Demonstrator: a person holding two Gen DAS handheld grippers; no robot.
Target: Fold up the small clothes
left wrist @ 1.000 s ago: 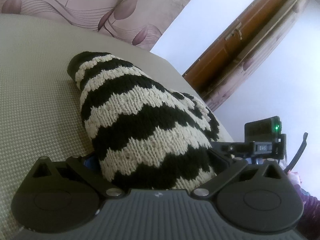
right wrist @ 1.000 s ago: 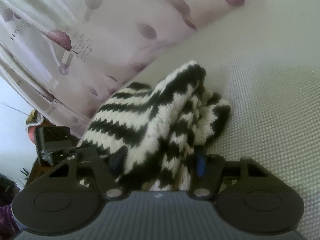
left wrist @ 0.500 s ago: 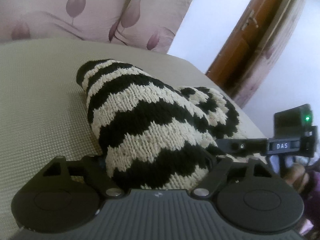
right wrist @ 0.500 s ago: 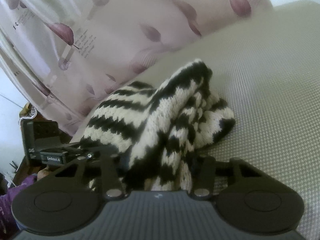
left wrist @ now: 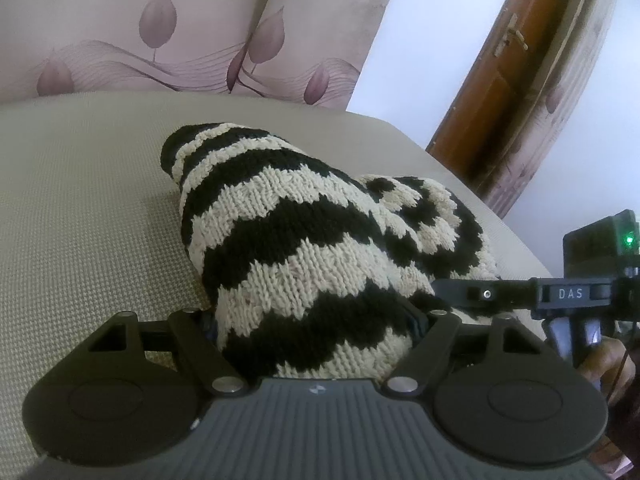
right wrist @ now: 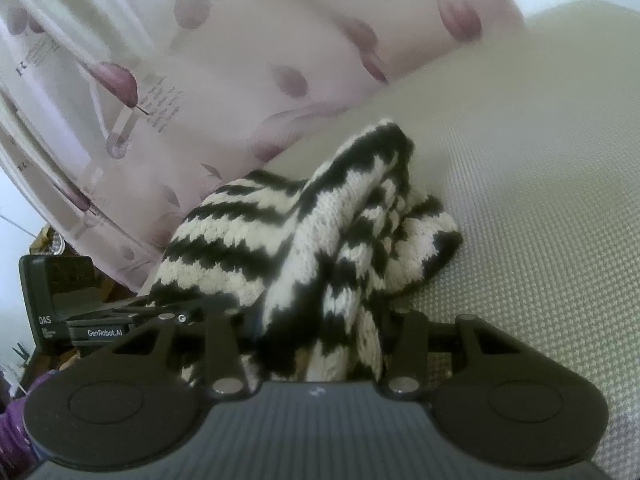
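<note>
A black-and-cream zigzag knitted garment lies bunched on a beige woven surface. My left gripper is shut on its near end, and the thick knit fills the gap and hides the fingertips. In the right wrist view the same knitted garment rises in a fold, with my right gripper shut on a gathered part of it. Each gripper shows beside the other: the right gripper enters at the right edge, and the left gripper at the lower left.
A pink leaf-patterned curtain hangs behind the surface, also seen as the curtain. A brown wooden door stands at the right. A person's hand holds the right gripper. The beige surface stretches to the right.
Both grippers' jaws have come in on the knit. The left view has swung and levelled, so the garment now sits more centred with the right gripper closer beside it.
</note>
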